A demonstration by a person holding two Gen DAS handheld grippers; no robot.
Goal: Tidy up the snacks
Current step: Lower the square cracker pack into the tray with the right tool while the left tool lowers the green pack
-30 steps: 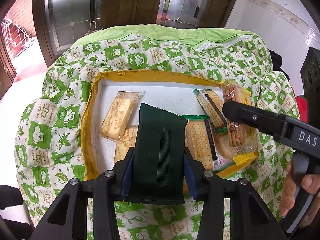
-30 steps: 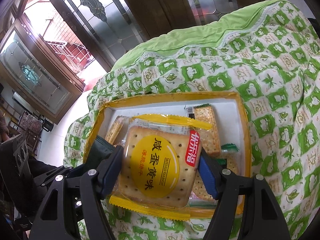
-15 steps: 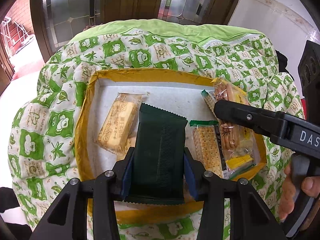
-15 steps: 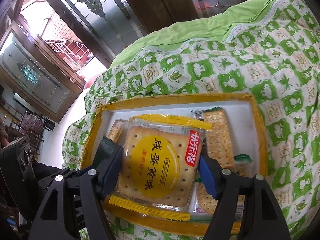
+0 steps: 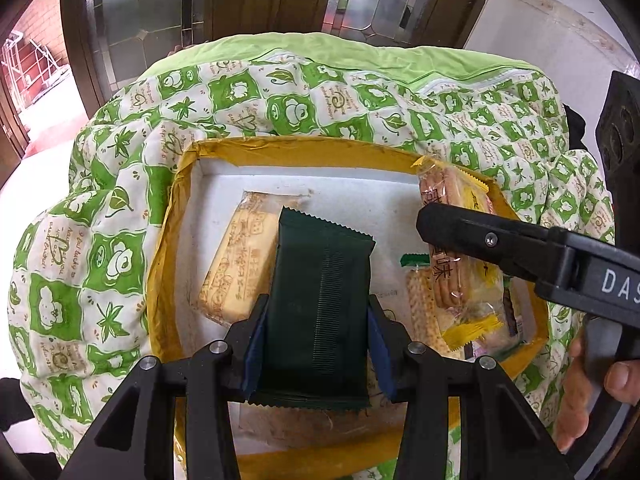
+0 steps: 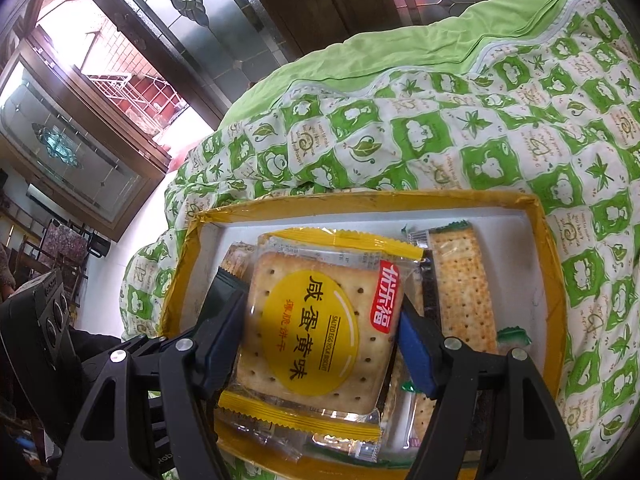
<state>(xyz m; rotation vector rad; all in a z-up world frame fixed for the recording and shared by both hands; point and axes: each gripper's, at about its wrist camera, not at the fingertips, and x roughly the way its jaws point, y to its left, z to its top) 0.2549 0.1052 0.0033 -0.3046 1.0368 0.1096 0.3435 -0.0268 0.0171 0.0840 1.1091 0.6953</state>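
My left gripper (image 5: 316,340) is shut on a dark green snack packet (image 5: 320,304), held over the yellow-rimmed white tray (image 5: 288,152). My right gripper (image 6: 320,344) is shut on a clear and yellow pack of salted egg yolk biscuits (image 6: 316,320), also above the tray (image 6: 360,200). In the left wrist view the right gripper's finger (image 5: 480,236) crosses the tray's right side with that biscuit pack (image 5: 452,272) hanging under it. A pale yellow biscuit pack (image 5: 236,268) lies in the tray's left part. Green-edged cracker packs (image 6: 460,288) lie along its right part.
The tray rests on a green and white patterned quilt (image 5: 120,240) that bulges on all sides. Wooden doors with leaded glass (image 5: 256,0) stand behind. A person's hand (image 5: 592,392) grips the right tool at the lower right. Bare white tray floor (image 5: 340,192) shows at the back.
Both grippers have come closer to the tray and lower, each still holding its packet. The tray looks larger and nearer in both views.
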